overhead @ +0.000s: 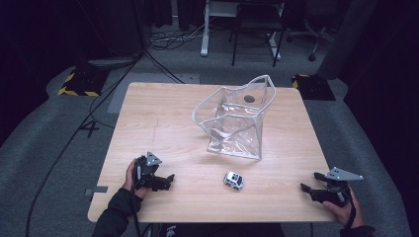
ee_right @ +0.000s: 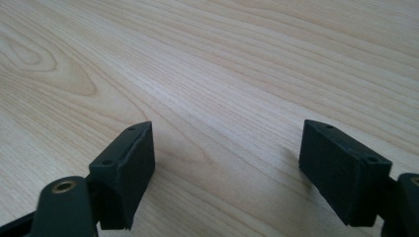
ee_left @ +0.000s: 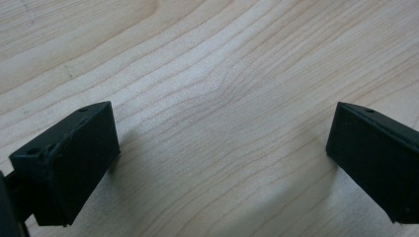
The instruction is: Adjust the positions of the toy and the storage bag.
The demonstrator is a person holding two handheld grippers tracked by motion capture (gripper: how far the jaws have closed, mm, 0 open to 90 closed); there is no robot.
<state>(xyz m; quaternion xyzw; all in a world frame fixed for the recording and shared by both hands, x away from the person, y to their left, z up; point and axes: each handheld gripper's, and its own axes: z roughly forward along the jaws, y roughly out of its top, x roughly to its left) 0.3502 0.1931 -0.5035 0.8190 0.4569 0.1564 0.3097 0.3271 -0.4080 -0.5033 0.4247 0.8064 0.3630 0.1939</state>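
A clear plastic bag (overhead: pixel 237 118) with a white rim stands open on the wooden table (overhead: pixel 148 118), toward the back right. A small white and grey toy car (overhead: pixel 233 180) sits near the front edge, in front of the bag. My left gripper (overhead: pixel 168 181) rests on the table at the front left, open, its jaws wide apart over bare wood (ee_left: pixel 222 133). My right gripper (overhead: pixel 311 183) lies at the front right corner, open too, with nothing but wood (ee_right: pixel 227 148) between its jaws. The car lies between the two grippers, apart from both.
A dark round spot (overhead: pixel 249 98) shows through the bag on the table behind it. Beyond the table are grey floor, cables (overhead: pixel 99 98), a chair (overhead: pixel 257 29) and yellow-black striped bases (overhead: pixel 79 81).
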